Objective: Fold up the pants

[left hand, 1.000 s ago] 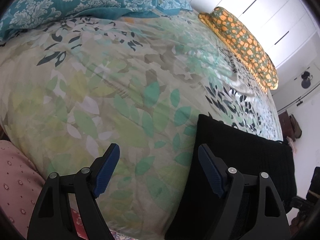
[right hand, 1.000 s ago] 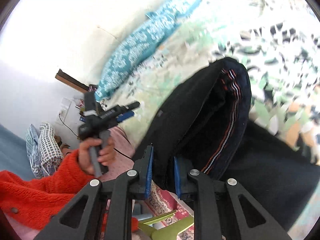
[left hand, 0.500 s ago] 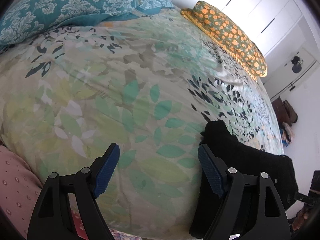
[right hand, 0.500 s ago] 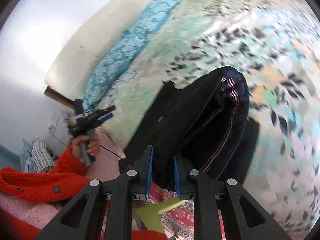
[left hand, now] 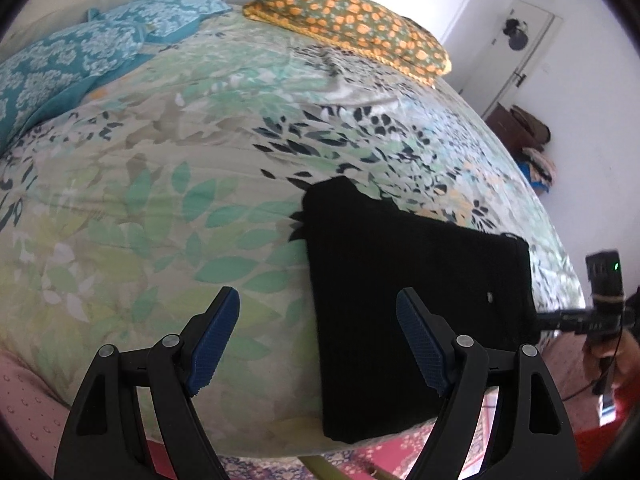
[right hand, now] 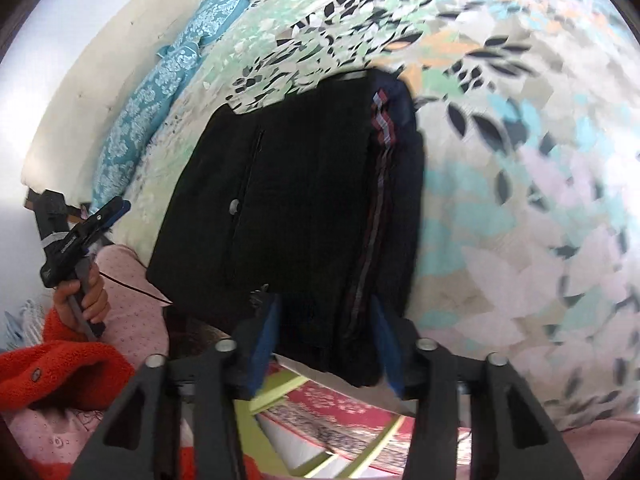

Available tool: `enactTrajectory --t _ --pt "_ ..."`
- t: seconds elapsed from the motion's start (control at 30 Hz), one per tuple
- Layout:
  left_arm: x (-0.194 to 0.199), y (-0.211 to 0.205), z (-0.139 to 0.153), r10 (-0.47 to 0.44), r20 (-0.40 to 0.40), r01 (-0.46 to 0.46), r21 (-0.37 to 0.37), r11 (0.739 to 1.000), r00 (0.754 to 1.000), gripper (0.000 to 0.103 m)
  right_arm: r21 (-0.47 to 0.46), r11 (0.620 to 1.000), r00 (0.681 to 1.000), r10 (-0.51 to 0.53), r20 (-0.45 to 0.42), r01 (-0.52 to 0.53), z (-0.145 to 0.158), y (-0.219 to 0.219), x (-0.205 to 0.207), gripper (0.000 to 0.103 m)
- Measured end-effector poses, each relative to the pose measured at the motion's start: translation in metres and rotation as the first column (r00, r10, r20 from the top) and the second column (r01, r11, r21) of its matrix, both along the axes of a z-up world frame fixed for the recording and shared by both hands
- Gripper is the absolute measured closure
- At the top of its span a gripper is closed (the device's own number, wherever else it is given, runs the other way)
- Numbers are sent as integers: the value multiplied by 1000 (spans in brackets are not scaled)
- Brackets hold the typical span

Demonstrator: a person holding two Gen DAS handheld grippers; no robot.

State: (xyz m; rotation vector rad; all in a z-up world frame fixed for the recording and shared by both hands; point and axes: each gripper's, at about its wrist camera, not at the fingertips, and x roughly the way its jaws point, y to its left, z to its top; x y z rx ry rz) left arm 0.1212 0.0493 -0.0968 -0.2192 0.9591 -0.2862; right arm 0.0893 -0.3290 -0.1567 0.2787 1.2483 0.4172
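Black fabric, the folded pants point(right hand: 288, 200), lies as a compact rectangle at the near edge of the bed point(left hand: 160, 184), on the leaf-print cover. The right gripper point(right hand: 326, 336) sits right at the bundle's near end, its jaws opening with the thick stacked layers between them; the blue pads look to be parting from the cloth, though how much contact is left cannot be told through the blur. From this gripper the pants run straight ahead, their long axis along its pointing line, with the striped side seam point(right hand: 380, 128) on the right of the stack. The left gripper point(left hand: 318, 344) hovers wide open and empty over bare cover, and the pants lie ahead and to its right, one pad overlapping the bundle's left border in view but not touching it. So the right hand is plainly the nearer, already at the bundle's end, while the left would have to shift sideways to reach its long edge. Judging by the neat stack, the folding looks almost finished; what remains is probably a clean release or a last smoothing.
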Motion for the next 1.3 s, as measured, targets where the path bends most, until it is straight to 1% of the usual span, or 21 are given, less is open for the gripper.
enactTrajectory --t 0.07,0.1,0.2,0.27,0.3,0.33,0.37,0.4,0.43,0.47,0.5,0.57,0.63,0.77,0.87,0.93,0.97,1.0,1.07,1.17,1.3 --pt "-4 -17 -1 -60 9 59 39 997 998 21 -71 997 996 -20 88 26 28 -4 4 55" --pt "-6 -25 -3 -88 10 87 56 995 996 21 -85 996 990 -20 141 32 44 -3 9 55" --pt "-9 -50 -10 -171 1 170 105 980 985 21 -68 998 968 19 249 -2 76 19 31 55" --pt "-11 -64 -16 -223 -9 222 134 966 975 21 -35 998 955 63 288 -55 81 41 50 55" --pt "-13 -68 -19 -243 -19 243 146 959 970 21 -10 996 952 84 294 -84 78 51 59 55" --pt "-15 -73 -23 -264 -32 266 161 951 964 21 -5 995 957 94 276 -97 67 58 70 55" --pt "-18 -78 -28 -289 -50 293 177 940 956 21 -42 995 967 99 235 -91 51 63 80 56" --pt "-22 -82 -32 -310 -64 316 201 927 949 21 -115 990 977 99 190 -78 32 67 88 56" --pt "-25 -85 -34 -321 -64 327 230 917 945 21 -201 977 986 97 137 -69 10 67 94 68" --pt "-29 -88 -35 -341 -61 345 259 902 938 21 -231 971 991 88 100 -63 -6 65 97 67" --pt "-33 -90 -34 -358 -56 359 271 893 932 21 -200 979 994 58 90 -39 -16 58 96 66" --pt "-37 -91 -32 -367 -54 368 273 889 929 21 -144 989 994 3 109 13 -9 49 87 66" --pt "-36 -87 -28 -362 -50 363 240 900 931 21 -171 985 987 10 158 17 11 51 71 66" --pt "-24 -74 -16 -290 -22 291 142 946 957 21 -176 981 965 125 229 -85 48 67 23 66" --pt "-15 -69 -17 -233 -37 236 113 965 972 21 -167 966 952 232 200 -200 47 85 -11 66" --pt "-14 -72 -24 -221 -66 229 146 962 973 21 -226 941 955 279 98 -251 25 98 -30 66" --pt "-14 -74 -28 -223 -80 234 177 956 972 21 -279 925 959 282 43 -259 9 100 -38 66" --pt "-15 -77 -31 -224 -92 238 208 949 970 21 -306 915 960 279 15 -261 -3 101 -44 66" --pt "-16 -80 -39 -231 -114 254 255 933 966 21 -303 923 966 257 30 -236 -3 98 -50 66" --pt "-17 -79 -40 -235 -118 258 249 933 965 21 -272 941 976 217 22 -203 2 93 -43 66" --pt "-16 -79 -39 -227 -122 252 254 934 966 21 -280 938 975 221 21 -206 -1 95 -45 66"
